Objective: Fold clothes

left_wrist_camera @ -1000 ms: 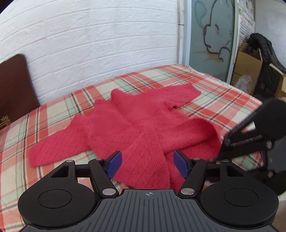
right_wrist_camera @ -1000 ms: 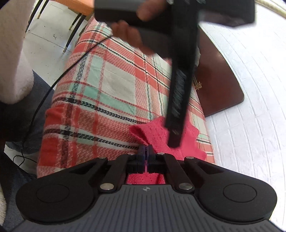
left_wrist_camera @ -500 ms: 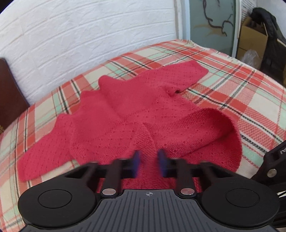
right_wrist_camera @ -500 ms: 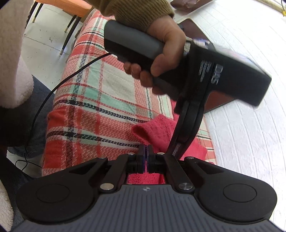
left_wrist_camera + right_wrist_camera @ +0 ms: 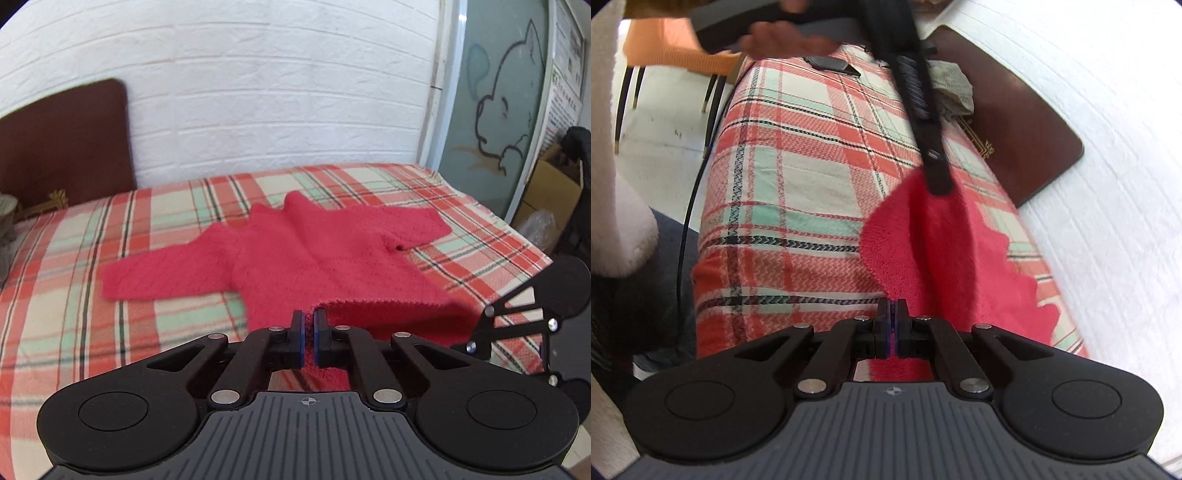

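A red knit sweater lies spread on the plaid bed cover, sleeves out to both sides. Its near hem is raised off the bed. My left gripper is shut on that hem at its left corner. In the right wrist view my right gripper is shut on the other part of the hem of the sweater. The left gripper shows there from the side, its tip pinching the cloth, with a person's hand on its handle. The right gripper's linkage shows at the left view's right edge.
A brown padded headboard leans on the white brick wall. A glass door with a cartoon drawing and a cardboard box stand beyond the bed's right end. An orange chair, a black cable, a black flat device and grey cloth are nearby.
The left gripper's jaws went from wide open to shut on the hem and then drew back, pulling the sweater's body out flatter. The right gripper stayed shut on the cloth and rolled.
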Demonstrator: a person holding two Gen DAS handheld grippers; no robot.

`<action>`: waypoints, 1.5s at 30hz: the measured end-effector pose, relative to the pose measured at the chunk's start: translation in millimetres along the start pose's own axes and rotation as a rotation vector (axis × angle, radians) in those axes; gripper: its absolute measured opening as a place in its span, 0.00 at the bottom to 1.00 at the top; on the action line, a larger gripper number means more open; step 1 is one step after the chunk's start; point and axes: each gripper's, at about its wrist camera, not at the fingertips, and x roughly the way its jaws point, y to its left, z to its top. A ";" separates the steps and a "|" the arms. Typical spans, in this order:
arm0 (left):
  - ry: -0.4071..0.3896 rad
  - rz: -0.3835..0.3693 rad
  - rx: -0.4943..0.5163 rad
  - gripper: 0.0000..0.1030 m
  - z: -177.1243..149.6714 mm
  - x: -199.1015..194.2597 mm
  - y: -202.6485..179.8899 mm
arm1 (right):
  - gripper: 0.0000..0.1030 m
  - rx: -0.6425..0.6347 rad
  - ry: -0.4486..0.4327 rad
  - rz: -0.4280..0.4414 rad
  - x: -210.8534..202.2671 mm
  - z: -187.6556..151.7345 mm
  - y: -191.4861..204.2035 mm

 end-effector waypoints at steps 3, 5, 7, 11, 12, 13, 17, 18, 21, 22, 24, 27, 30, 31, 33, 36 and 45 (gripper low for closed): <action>0.031 0.011 -0.028 0.00 -13.0 1.4 4.3 | 0.02 0.054 0.018 0.043 5.0 -3.0 0.1; 0.053 0.011 -0.040 0.01 -21.1 2.9 6.8 | 0.03 0.102 0.011 0.083 -3.4 -5.8 2.8; 0.071 0.006 -0.031 0.02 -28.5 2.5 7.0 | 0.04 0.159 0.012 0.088 -13.5 -10.4 2.9; 0.091 0.016 0.026 0.17 -39.7 2.0 2.0 | 0.09 0.284 0.038 -0.020 -29.9 -25.4 1.0; 0.093 0.018 0.035 0.24 -41.2 2.4 1.3 | 0.21 0.318 0.046 -0.058 -31.7 -30.1 0.7; 0.094 0.020 0.044 0.26 -42.7 2.7 0.6 | 0.42 0.341 0.054 -0.106 -32.1 -35.2 0.9; 0.124 0.023 0.084 0.33 -50.5 6.7 -3.8 | 0.54 0.469 0.122 -0.226 -29.7 -55.0 -0.5; 0.138 0.016 0.096 0.40 -53.7 8.0 -5.3 | 0.54 0.526 0.129 -0.232 -27.5 -59.8 -3.5; 0.166 0.017 0.150 0.51 -63.4 10.9 -12.5 | 0.54 0.583 0.142 -0.250 -27.0 -69.6 -10.4; 0.164 0.023 0.167 0.51 -65.2 11.1 -14.6 | 0.54 0.564 0.146 -0.250 -24.7 -69.7 -10.7; 0.154 0.021 0.164 0.50 -65.8 11.0 -15.1 | 0.41 0.582 0.146 -0.205 -20.6 -70.4 -16.6; 0.176 -0.034 0.107 0.38 -64.2 8.2 -6.3 | 0.07 0.645 0.143 -0.142 -22.5 -71.7 -28.3; 0.174 -0.104 -0.027 0.46 -63.0 -3.0 16.5 | 0.11 0.731 0.137 -0.081 -31.5 -78.9 -35.3; 0.171 -0.129 -0.080 0.51 -62.3 -7.0 25.5 | 0.12 0.775 0.141 -0.052 -34.4 -83.7 -38.5; 0.124 -0.149 -0.256 0.67 -59.8 -9.0 47.5 | 0.22 0.939 0.095 -0.025 -46.1 -97.5 -47.9; 0.079 -0.190 -0.498 0.70 -58.6 1.3 75.9 | 0.37 1.236 0.024 0.029 -47.7 -122.2 -68.5; 0.103 -0.354 -0.692 0.69 -60.5 52.4 89.4 | 0.45 1.805 -0.058 0.221 -23.6 -175.9 -86.1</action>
